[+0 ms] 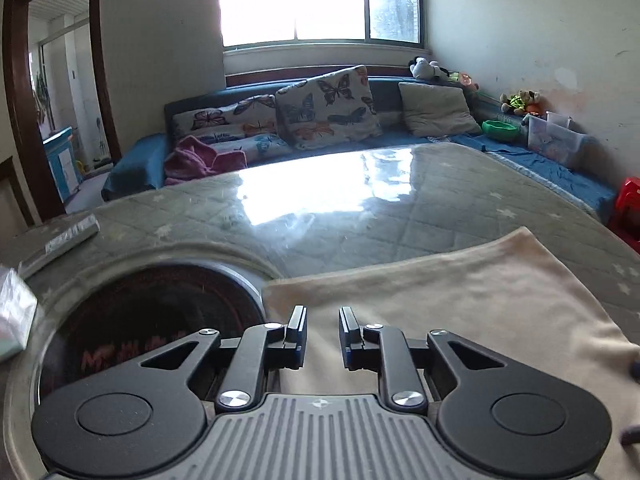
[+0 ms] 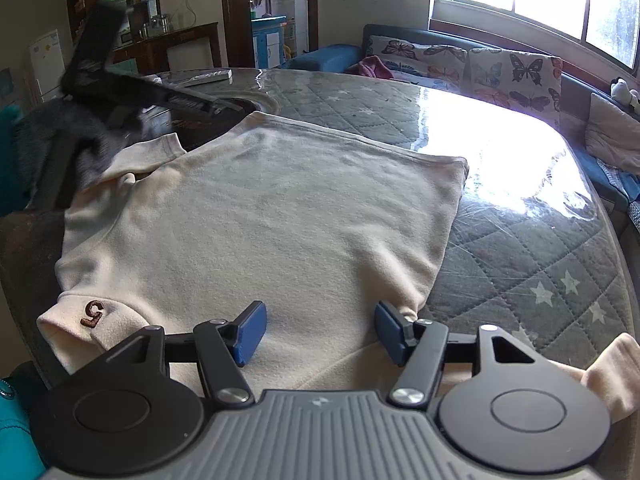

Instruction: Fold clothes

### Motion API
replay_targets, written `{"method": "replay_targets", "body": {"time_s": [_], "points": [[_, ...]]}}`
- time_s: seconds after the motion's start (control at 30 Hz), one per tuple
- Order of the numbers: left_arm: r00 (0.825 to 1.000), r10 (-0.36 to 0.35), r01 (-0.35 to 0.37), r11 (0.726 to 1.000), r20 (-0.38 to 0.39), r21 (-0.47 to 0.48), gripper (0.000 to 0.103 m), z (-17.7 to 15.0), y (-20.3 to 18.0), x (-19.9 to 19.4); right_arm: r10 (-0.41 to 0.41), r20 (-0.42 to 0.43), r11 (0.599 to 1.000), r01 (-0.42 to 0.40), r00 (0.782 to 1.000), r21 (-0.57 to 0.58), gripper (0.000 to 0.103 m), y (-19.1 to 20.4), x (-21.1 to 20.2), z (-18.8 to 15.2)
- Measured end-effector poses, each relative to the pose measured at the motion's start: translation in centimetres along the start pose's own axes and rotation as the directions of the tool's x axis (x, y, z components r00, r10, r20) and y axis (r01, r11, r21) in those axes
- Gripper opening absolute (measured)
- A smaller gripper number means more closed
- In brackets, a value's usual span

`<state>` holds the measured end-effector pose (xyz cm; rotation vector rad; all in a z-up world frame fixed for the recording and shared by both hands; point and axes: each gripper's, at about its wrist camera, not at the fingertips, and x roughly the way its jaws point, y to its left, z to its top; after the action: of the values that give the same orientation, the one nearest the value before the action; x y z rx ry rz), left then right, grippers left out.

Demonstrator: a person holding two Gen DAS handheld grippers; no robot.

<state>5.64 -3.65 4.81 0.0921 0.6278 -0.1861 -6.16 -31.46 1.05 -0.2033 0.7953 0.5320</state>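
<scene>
A cream sweater (image 2: 280,216) lies folded flat on the round table (image 2: 520,248), with a brown "5" on the cuff (image 2: 93,314) at its near left. My right gripper (image 2: 320,328) stands open just above the sweater's near edge, its blue pads (image 2: 252,332) wide apart and nothing pinched between them. In the left wrist view the same sweater (image 1: 460,300) spreads out to the right. My left gripper (image 1: 323,320) hovers over its left edge with a narrow gap between the jaws and no cloth in it. From the right wrist view the left gripper (image 2: 192,102) shows blurred at the far left.
A dark round inset (image 1: 160,312) sits in the table beside the sweater. A grey flat bar (image 1: 60,240) and a clear plastic bag (image 1: 12,316) lie at the table's left. Behind the table stand a blue sofa (image 1: 136,160) with butterfly cushions and a red stool (image 1: 628,208).
</scene>
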Motion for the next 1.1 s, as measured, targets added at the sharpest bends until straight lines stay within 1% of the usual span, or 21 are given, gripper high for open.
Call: {"method": "replay_targets", "body": {"time_s": [0.07,0.1,0.13,0.2,0.3,0.43,0.47,0.53,0.6,0.67,0.77,0.83,0.87,0.9,0.93,0.97,1.03,1.1], "points": [[1.000,0.013,-0.012,1.000,0.003,-0.026,0.029,-1.1,0.1,-1.4,0.000,0.002,1.000,0.000,1.000,-0.002,0.067,0.2,0.0,-0.1],[1.000,0.024,-0.023,0.999,0.011,-0.036,0.035,-1.6,0.3,-2.2,0.000,0.004,1.000,0.000,1.000,-0.004,0.069,0.3,0.0,-0.1],[0.999,0.042,-0.041,0.998,0.018,-0.046,0.041,-2.1,0.7,-2.9,0.001,0.005,1.000,-0.001,1.000,-0.004,0.069,0.3,0.0,-0.1],[0.995,0.095,-0.093,0.993,0.027,-0.069,0.048,-3.0,1.7,-4.1,0.002,0.007,1.000,-0.002,1.000,-0.004,0.072,0.4,0.1,-0.2],[0.987,0.158,-0.157,0.983,0.010,-0.096,0.048,-4.2,3.3,-5.3,0.005,0.011,1.000,-0.005,1.000,-0.006,0.078,0.6,0.2,-0.2],[0.979,0.205,-0.205,0.978,0.004,-0.036,0.046,-5.2,4.1,-5.8,0.004,0.016,1.000,-0.004,1.000,-0.008,0.082,0.9,0.4,-0.3],[0.980,0.198,-0.198,0.980,0.003,-0.026,0.046,-5.3,4.0,-5.9,0.003,0.017,1.000,-0.003,1.000,-0.006,0.082,0.9,0.4,-0.3],[0.988,0.155,-0.155,0.988,-0.001,-0.014,0.046,-5.3,3.6,-6.1,0.003,0.020,1.000,-0.003,1.000,-0.002,0.082,0.9,0.4,-0.4],[0.992,0.123,-0.123,0.992,0.009,0.037,0.046,-5.1,2.5,-6.0,0.000,0.022,1.000,0.000,1.000,0.001,0.083,0.9,0.4,-0.4],[0.996,0.089,-0.089,0.993,-0.002,0.080,0.046,-5.0,1.5,-5.2,-0.001,0.022,1.000,0.001,1.000,0.000,0.083,1.0,0.4,-0.4],[0.994,0.106,-0.102,0.989,-0.029,0.107,0.045,-5.1,0.7,-3.6,-0.001,0.022,1.000,0.001,1.000,0.001,0.083,1.0,0.4,-0.4],[0.994,0.104,-0.100,0.992,-0.045,0.082,0.038,-5.3,1.0,-2.8,-0.001,0.023,1.000,0.001,1.000,0.000,0.083,1.0,0.4,-0.4],[0.994,0.097,-0.094,0.993,-0.047,0.068,0.037,-5.3,1.2,-2.7,-0.002,0.024,1.000,0.002,1.000,-0.001,0.083,1.0,0.5,-0.4],[0.995,0.088,-0.086,0.995,-0.043,0.054,0.032,-5.4,1.5,-2.7,-0.001,0.024,1.000,0.001,1.000,0.000,0.083,0.9,0.5,-0.4],[0.995,0.089,-0.087,0.995,-0.043,0.043,0.017,-5.5,1.7,-2.6,-0.001,0.024,1.000,0.001,1.000,0.002,0.083,0.9,0.5,-0.4],[0.994,0.095,-0.094,0.995,-0.050,0.030,0.011,-5.6,2.0,-2.6,-0.002,0.024,1.000,0.002,1.000,0.003,0.083,1.0,0.5,-0.4],[0.994,0.098,-0.099,0.995,-0.051,-0.022,0.005,-5.9,3.1,-2.8,-0.005,0.024,1.000,0.005,1.000,0.002,0.083,1.0,0.5,-0.4],[0.993,0.110,-0.113,0.990,-0.033,-0.087,0.004,-6.2,4.3,-4.0,-0.008,0.024,1.000,0.008,1.000,0.002,0.083,1.1,0.5,-0.4]]}}
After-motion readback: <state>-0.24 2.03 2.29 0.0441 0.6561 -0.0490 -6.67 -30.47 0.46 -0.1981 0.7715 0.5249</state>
